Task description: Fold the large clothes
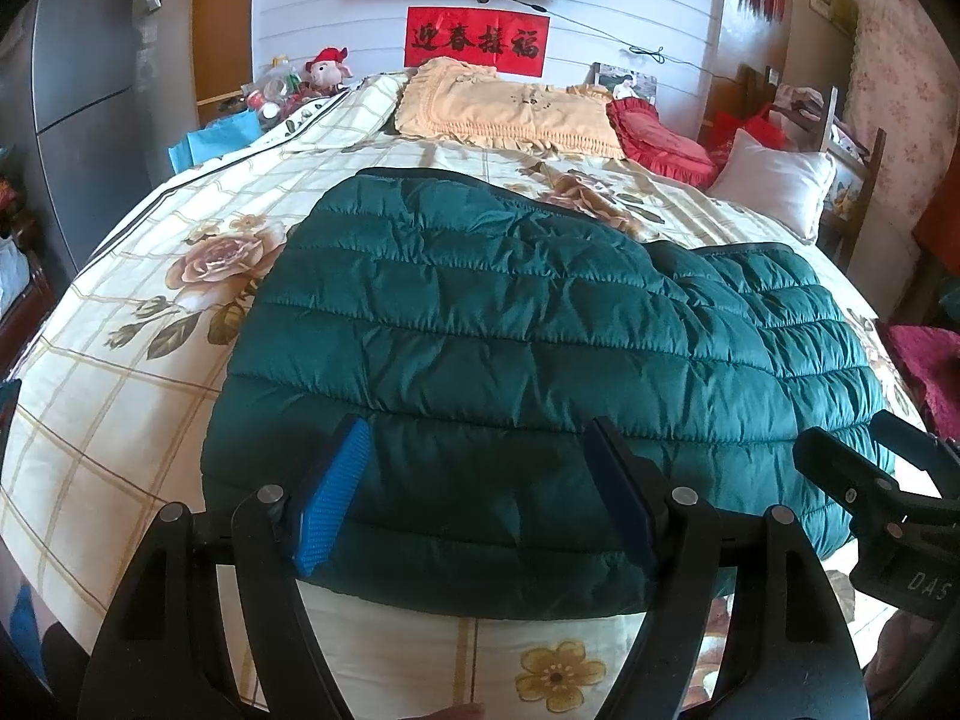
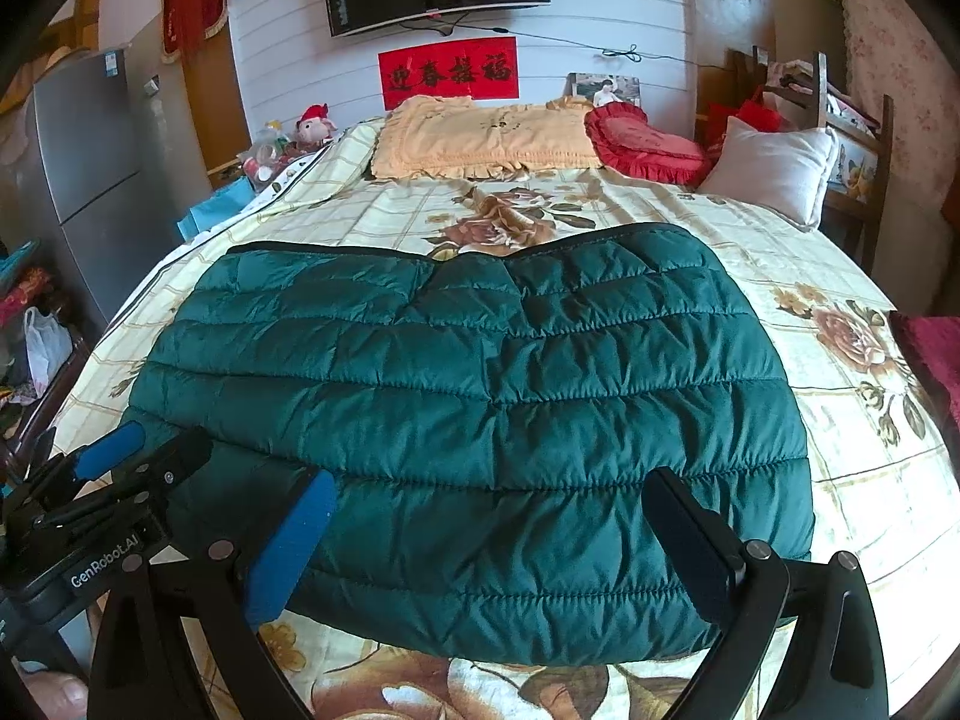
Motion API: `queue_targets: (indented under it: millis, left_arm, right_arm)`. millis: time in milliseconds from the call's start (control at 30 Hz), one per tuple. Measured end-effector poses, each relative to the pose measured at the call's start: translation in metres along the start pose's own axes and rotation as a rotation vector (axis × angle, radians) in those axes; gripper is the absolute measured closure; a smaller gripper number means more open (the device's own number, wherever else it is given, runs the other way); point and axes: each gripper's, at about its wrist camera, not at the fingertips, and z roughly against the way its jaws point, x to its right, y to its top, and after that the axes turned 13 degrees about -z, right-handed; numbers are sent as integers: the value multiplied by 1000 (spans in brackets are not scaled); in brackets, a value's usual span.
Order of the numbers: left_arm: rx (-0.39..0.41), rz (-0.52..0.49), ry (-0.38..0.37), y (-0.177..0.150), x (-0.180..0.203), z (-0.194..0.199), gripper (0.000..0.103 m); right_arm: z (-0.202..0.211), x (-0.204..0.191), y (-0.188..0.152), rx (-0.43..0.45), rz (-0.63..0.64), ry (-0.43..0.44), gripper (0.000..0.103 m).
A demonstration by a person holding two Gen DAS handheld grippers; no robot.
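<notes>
A dark green quilted jacket (image 1: 540, 360) is seen lying flat on a bed (image 1: 120, 420) covered by a cream checked sheet printed with flowers. The jacket appears already folded into a broad block, with its near edge close to the foot of the bed and its dark-trimmed far edge toward the pillows (image 1: 510, 108). In the left wrist view, the left gripper (image 1: 480, 504) is held low over the near edge, its blue-padded fingers spread wide apart with nothing between them. In the right wrist view, the right gripper (image 2: 498, 546) is likewise spread wide and empty, poised over the near edge further to the right. Each gripper is visible at the side of the other's view, so the two are set side by side. Whether the pads touch the fabric cannot be told. The step in hand is judged to be a grasp of the near edge so that it can be carried toward the far edge. For this to be done well, every layer at the edge should be pinched together, since the slick padded cloth is likely to slip or spring open. Both corners should be lifted evenly, carried low and laid square on the far trim, then pressed so that trapped air is pushed out.
</notes>
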Motion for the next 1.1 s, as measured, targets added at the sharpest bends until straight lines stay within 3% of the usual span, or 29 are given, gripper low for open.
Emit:
queue_targets:
  millis: [800, 1100]
  left_arm:
    - [3, -5, -1, 3, 1, 1, 28]
    - [54, -32, 6, 0, 0, 5, 28]
  right_arm:
    - [-2, -3, 0, -10, 6, 7, 2]
    - [-1, -2, 0, -10, 4, 9, 2]
